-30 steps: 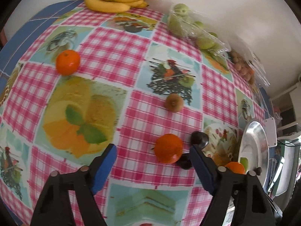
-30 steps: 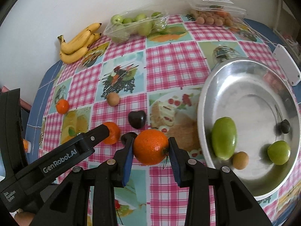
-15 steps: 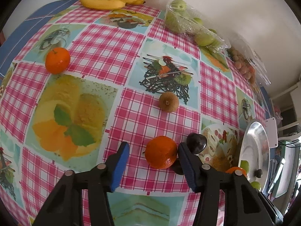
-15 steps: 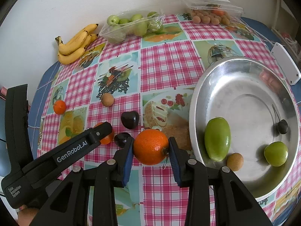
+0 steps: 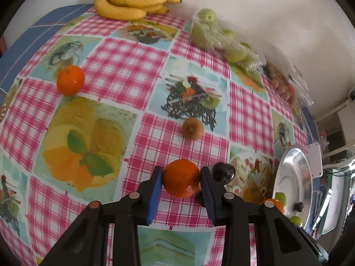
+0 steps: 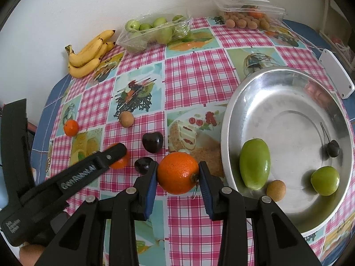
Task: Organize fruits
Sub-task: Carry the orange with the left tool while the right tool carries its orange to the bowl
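Change: the left gripper (image 5: pixel 180 180) has just been closing its jaws around the small orange (image 5: pixel 181 178), and the blue pads are now touching both its sides.
Left gripper: pinching the small orange, which is sitting on the checked surface (image 5: pixel 124 64) (a dark plum (image 5: pixel 223 173) is lying just beside it).
Right gripper (image 6: pixel 178 174): pinching the larger orange (image 6: pixel 178 172), beside the metal bowl (image 6: pixel 277 93).

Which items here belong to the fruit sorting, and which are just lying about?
In the job:
- left tool, closing on small orange
- right tool, holding large orange
- metal bowl
- loose kiwi, dark plum

Lying about:
- white flat device
- tablecloth
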